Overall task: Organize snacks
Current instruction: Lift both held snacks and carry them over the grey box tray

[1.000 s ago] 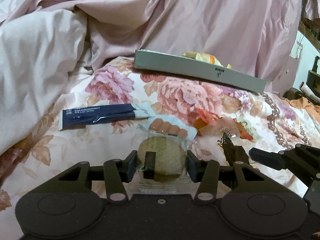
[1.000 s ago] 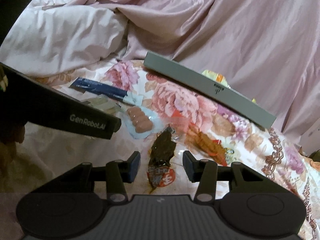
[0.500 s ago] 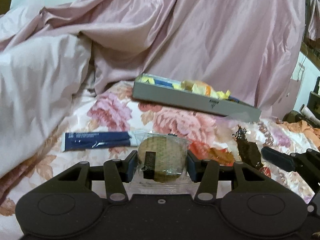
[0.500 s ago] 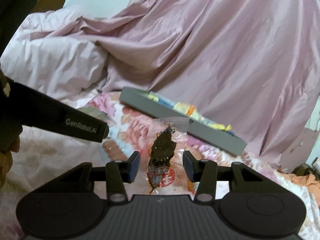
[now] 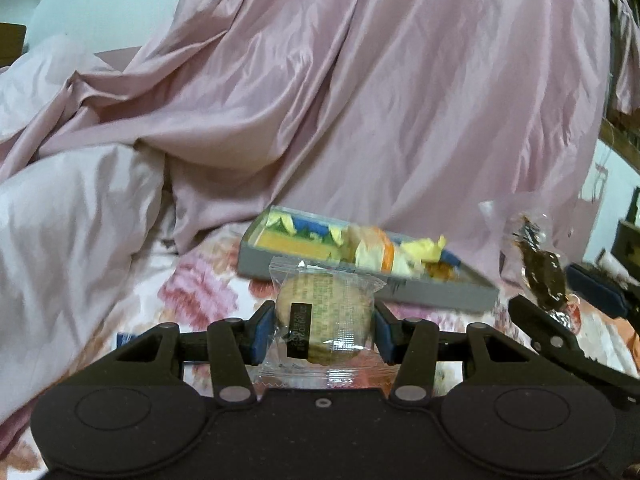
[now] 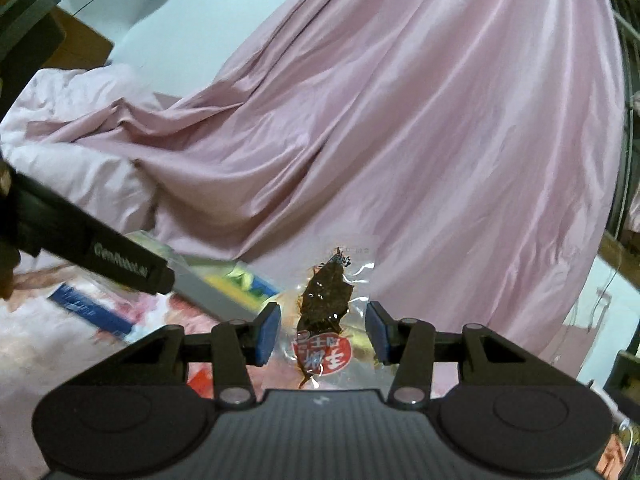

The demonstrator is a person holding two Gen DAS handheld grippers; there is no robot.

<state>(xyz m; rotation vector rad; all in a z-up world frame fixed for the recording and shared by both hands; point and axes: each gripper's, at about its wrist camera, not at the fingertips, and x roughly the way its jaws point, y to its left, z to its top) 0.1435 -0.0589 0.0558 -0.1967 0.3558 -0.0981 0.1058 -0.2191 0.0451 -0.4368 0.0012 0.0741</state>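
My left gripper is shut on a round biscuit in a clear wrapper, held above the floral bedsheet. Behind it lies a grey tray holding several yellow, blue and orange snack packs. My right gripper is shut on a clear packet of dark dried meat with a red label, lifted in the air. That same packet and the right gripper's fingers appear at the right of the left wrist view, beside the tray's right end. The tray is partly hidden in the right wrist view.
A pink satin quilt is piled behind and left of the tray. A dark blue snack stick lies on the sheet at left. The left gripper's body crosses the right wrist view. Furniture stands at the far right.
Both grippers have risen off the sheet with their snacks and moved toward the grey tray. The tray's contents now show from above, and the loose snacks on the sheet have dropped out of view.
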